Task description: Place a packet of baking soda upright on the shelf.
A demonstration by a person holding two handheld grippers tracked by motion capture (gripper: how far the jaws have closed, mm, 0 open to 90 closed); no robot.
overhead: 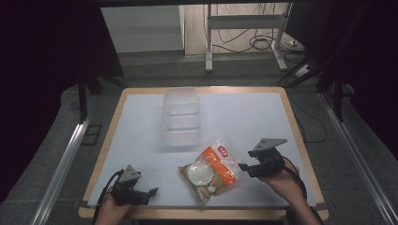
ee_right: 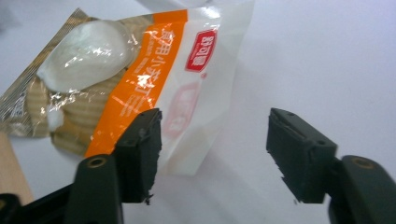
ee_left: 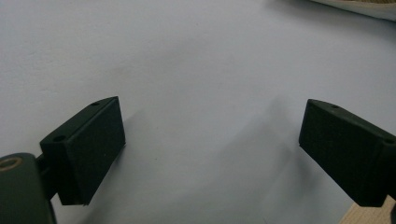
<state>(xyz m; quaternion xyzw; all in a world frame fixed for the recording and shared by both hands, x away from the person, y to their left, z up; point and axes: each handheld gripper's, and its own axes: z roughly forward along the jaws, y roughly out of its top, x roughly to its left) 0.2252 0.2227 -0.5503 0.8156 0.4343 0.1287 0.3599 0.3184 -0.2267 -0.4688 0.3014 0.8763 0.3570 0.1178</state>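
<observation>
A snack bag (overhead: pixel 212 169) with an orange band, a red label and a clear window lies flat near the table's front edge, right of centre. My right gripper (overhead: pixel 243 166) is just to its right, pointing left at it. In the right gripper view the bag (ee_right: pixel 140 79) lies ahead and its white corner reaches between the jaws of my right gripper (ee_right: pixel 215 135), which stand open without pressing on it. My left gripper (overhead: pixel 152 191) rests at the front left. Seen from its own camera, the left gripper (ee_left: pixel 210 121) is open over bare white surface.
A clear plastic container (overhead: pixel 181 117) stands on the white mat behind the bag, toward the table's far middle. The wooden table edge (overhead: pixel 206 90) frames the mat. A metal stand and cables sit on the floor beyond.
</observation>
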